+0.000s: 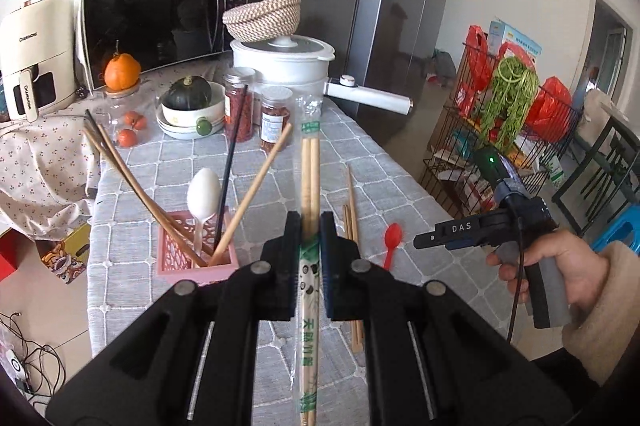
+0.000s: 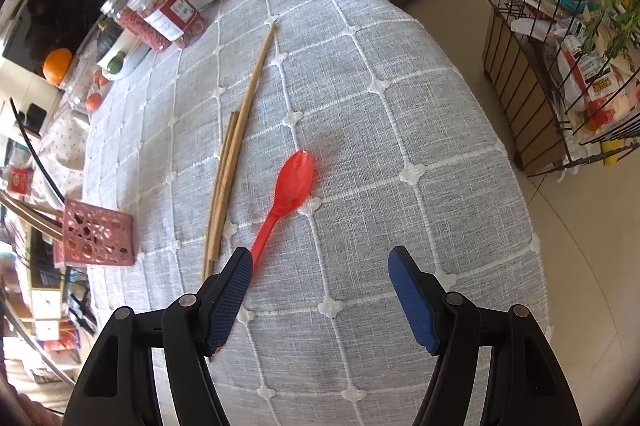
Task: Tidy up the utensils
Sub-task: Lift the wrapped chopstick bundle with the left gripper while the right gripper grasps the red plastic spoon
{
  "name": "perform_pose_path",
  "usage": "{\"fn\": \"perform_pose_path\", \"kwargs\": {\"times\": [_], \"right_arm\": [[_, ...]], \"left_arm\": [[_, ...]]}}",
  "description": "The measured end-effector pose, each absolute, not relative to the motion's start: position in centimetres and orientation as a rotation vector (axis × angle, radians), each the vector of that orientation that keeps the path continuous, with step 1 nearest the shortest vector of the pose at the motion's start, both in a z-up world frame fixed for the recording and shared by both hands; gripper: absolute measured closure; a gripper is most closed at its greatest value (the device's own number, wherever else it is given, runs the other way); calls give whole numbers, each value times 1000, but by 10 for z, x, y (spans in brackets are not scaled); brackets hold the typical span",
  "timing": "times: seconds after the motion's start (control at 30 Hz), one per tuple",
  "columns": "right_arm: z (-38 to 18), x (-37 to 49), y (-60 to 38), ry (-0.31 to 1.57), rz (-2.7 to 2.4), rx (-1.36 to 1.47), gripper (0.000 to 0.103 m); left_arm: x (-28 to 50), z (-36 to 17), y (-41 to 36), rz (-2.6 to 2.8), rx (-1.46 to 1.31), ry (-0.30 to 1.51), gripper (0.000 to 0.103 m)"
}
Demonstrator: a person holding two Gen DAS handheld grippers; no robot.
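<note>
The left tool [image 1: 310, 226] pinches a wrapped pair of chopsticks [image 1: 310, 169] held above the counter [image 1: 400, 185], while the right tool [image 2: 320, 266] hangs spread and empty over the red spoon [image 2: 290, 185]. The pink holder [image 1: 196, 258] already carries a white spoon [image 1: 204, 191] and several chopsticks — so the job looks about half done. Left to stow: the held pair, the red spoon and the loose chopsticks [image 2: 232, 161] beside it — all lying well apart from the holder

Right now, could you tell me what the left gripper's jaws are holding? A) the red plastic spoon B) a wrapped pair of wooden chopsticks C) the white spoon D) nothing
B: the left gripper has its jaws shut on the wrapped chopsticks, while the red spoon lies on the tablecloth.
</note>
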State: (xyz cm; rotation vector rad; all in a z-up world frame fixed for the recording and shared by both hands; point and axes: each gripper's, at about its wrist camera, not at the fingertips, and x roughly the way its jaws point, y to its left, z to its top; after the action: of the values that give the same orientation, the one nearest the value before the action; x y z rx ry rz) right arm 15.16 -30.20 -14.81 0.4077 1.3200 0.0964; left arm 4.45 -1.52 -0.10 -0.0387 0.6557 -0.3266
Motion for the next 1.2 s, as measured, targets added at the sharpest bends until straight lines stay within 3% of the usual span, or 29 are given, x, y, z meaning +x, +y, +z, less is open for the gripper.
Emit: {"fn": "perform_pose_path", "kwargs": {"times": [0.13,0.33,0.53,0.63,1.0,1.13,1.2], "right_arm": [[-144,155,-308,1291,100,427,34],[-150,169,-299,1300,152,407,58],[-166,188,-280,1316,158,417,63],[-172,198,-274,1318,111,420,76],[-177,211,-264,1312,27,428,77],[-170,213,-261,1277,17,358,54],[-174,215,-256,1289,26,341,54]], "left_arm": [[36,2,-1,-309,-46,622,92],[42,-5,16,-276,-113,645,92],[42,-6,18,-269,-134,641,92],[43,-9,19,-266,-126,647,92],[53,-15,51,-216,-281,678,92],[52,-15,51,-204,-278,672,92],[51,-15,52,-202,-283,667,92]]}}
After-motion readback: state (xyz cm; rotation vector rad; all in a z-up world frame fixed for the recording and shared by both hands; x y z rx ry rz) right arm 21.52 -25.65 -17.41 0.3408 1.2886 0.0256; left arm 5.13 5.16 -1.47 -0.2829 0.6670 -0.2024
